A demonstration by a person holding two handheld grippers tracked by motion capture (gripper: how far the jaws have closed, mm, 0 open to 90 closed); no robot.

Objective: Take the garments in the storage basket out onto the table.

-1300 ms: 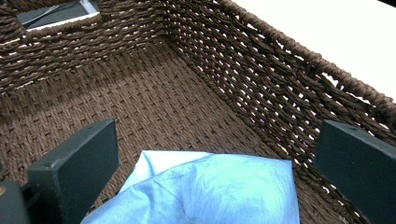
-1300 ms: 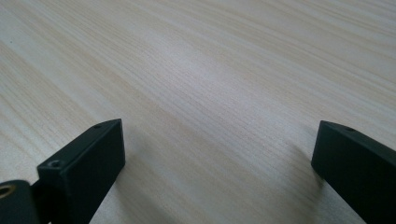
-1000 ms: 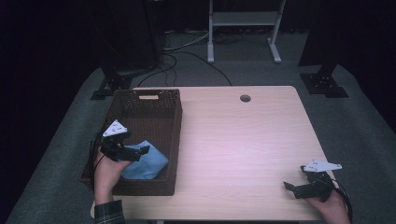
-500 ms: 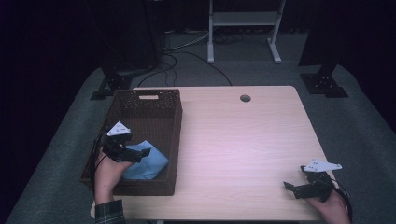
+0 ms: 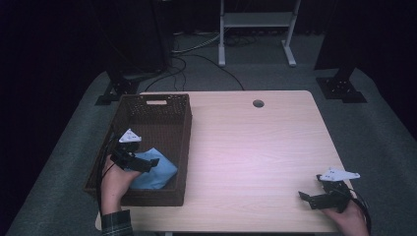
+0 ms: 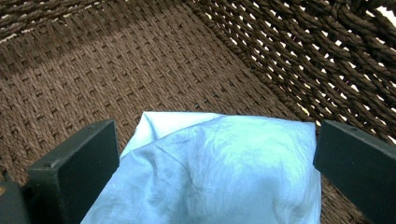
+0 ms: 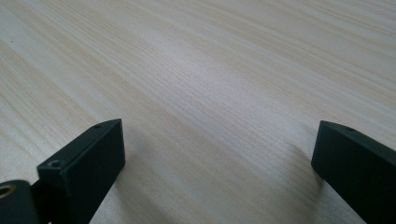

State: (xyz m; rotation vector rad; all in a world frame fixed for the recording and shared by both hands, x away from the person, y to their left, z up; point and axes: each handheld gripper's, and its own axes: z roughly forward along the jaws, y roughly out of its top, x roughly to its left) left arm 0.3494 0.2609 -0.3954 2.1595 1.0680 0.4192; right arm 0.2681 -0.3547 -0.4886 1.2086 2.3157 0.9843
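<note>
From above, at the near left corner of the desk (image 5: 246,147), the left tongs (image 5: 147,163) hang inside a brown woven basket (image 5: 162,105), right over a crumpled light blue cloth (image 5: 156,173) that lies on the basket floor in its near half, close to the right-hand wall. The person's left hand (image 5: 114,181) wraps the handle, and it covers the near left edge of the cloth; from this height it is hard to make out whether the tongs touch the fabric. The right tongs (image 5: 307,197) rest low over the bare wood at the near right corner, well apart from the basket, with the right hand (image 5: 350,219) cut off by the bottom edge of the picture. Along the left tongs (image 6: 215,154) in the left gripper view, the two black jaws stand wide apart with the cloth (image 6: 219,172) bulging up between them, its folds reaching from one jaw to the other; whether the pads press it I cannot tell, and the near part of the cloth runs out of the bottom of the frame. Woven basket floor and wall (image 6: 303,51) lie beyond it. Along the right tongs (image 7: 217,154) in the right gripper view, the jaws are spread wide over pale wood grain (image 7: 210,70), holding nothing.
</note>
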